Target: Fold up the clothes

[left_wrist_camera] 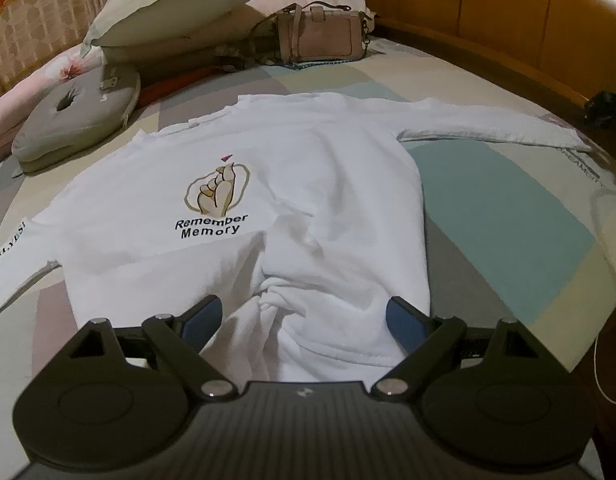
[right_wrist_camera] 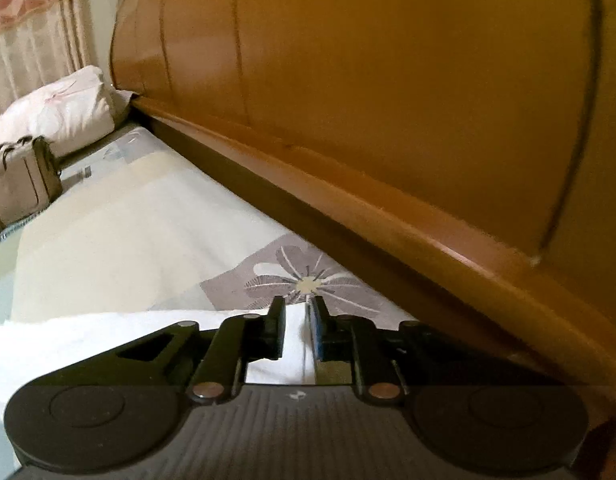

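Note:
A white long-sleeved sweatshirt [left_wrist_camera: 308, 184] lies flat on the bed, printed with a hand logo and "Remember Memory". One sleeve [left_wrist_camera: 488, 128] stretches out to the right, and the other runs off the left edge. My left gripper [left_wrist_camera: 301, 312] hovers open over the bunched cloth at the near end, its blue pads on either side of it. In the right wrist view, my right gripper [right_wrist_camera: 295, 308] is shut on the white sleeve end [right_wrist_camera: 293, 344], close to the wooden headboard [right_wrist_camera: 388, 100].
A pink handbag [left_wrist_camera: 320, 38], pillows [left_wrist_camera: 179, 12] and a grey round cushion [left_wrist_camera: 75, 116] sit at the far side of the bed. The patchwork bedsheet [left_wrist_camera: 508, 216] shows to the right of the sweatshirt. A white cable [left_wrist_camera: 600, 368] hangs at the bed's right edge.

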Motion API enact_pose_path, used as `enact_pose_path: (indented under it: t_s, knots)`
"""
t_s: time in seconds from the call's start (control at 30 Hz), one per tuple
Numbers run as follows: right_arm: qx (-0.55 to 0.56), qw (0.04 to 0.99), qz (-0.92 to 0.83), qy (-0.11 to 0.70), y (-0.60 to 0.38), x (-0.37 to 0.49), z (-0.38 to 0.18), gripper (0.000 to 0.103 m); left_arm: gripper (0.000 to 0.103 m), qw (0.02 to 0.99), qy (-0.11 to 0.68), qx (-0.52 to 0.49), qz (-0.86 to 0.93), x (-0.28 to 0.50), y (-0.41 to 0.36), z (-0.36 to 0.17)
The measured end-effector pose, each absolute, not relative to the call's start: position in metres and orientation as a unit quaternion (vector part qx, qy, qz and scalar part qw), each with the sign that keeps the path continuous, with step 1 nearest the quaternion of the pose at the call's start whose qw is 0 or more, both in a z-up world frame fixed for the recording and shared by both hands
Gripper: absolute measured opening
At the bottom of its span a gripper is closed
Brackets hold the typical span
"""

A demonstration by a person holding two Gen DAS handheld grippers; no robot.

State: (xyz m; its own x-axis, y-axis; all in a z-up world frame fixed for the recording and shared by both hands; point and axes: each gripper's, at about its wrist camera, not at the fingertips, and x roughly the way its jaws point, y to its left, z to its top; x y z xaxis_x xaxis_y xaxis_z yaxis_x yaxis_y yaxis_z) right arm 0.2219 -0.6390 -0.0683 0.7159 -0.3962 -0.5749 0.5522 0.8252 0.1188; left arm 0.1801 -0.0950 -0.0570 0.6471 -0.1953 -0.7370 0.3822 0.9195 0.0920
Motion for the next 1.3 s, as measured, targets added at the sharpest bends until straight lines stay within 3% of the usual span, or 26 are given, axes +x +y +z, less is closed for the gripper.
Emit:
enact_pose_path:
  t_s: [0.07, 0.3, 0.53, 0.77, 0.9, 1.0, 1.17, 1.27, 1.3]
  knots:
    - [0.126, 0.914, -0.267, 0.277, -0.631, 0.22, -0.065, 0.034, 0.089, 0.902, 0.381, 0.123, -0.161, 0.18, -0.094, -0.053]
    - [0.132, 0.943, -0.016, 0.304, -0.563, 0.276, -0.041, 0.037, 0.089, 0.907, 0.368, 0.097, -0.178, 0.183, -0.083, -0.037]
    - [0.034, 0.921, 0.097, 0.376, -0.489, 0.373, -0.082, 0.041, 0.089, 0.905, 0.376, 0.101, -0.175, 0.195, -0.077, -0.04]
    - [-0.024, 0.91, 0.135, 0.391, -0.476, 0.416, -0.099, 0.044, 0.089, 0.906, 0.372, 0.084, -0.182, 0.208, -0.068, -0.049]
    - [-0.074, 0.89, 0.16, 0.422, -0.466, 0.427, -0.108, 0.035, 0.089, 0.904, 0.375, 0.081, -0.19, 0.211, -0.066, -0.056]
    - [-0.095, 0.887, 0.16, 0.422, -0.465, 0.426, -0.108, 0.008, 0.089, 0.904, 0.375, 0.082, -0.187, 0.213, -0.065, -0.06]
    - [-0.099, 0.905, 0.114, 0.397, -0.461, 0.425, -0.111, 0.006, 0.089, 0.905, 0.375, 0.074, -0.184, 0.213, -0.063, -0.061]
    - [-0.071, 0.917, 0.079, 0.385, -0.458, 0.418, -0.103, 0.011, 0.089, 0.907, 0.37, 0.076, -0.185, 0.21, -0.061, -0.058]
    - [-0.063, 0.921, 0.074, 0.377, -0.456, 0.412, -0.098, 0.018, 0.089, 0.908, 0.368, 0.075, -0.185, 0.209, -0.06, -0.057]
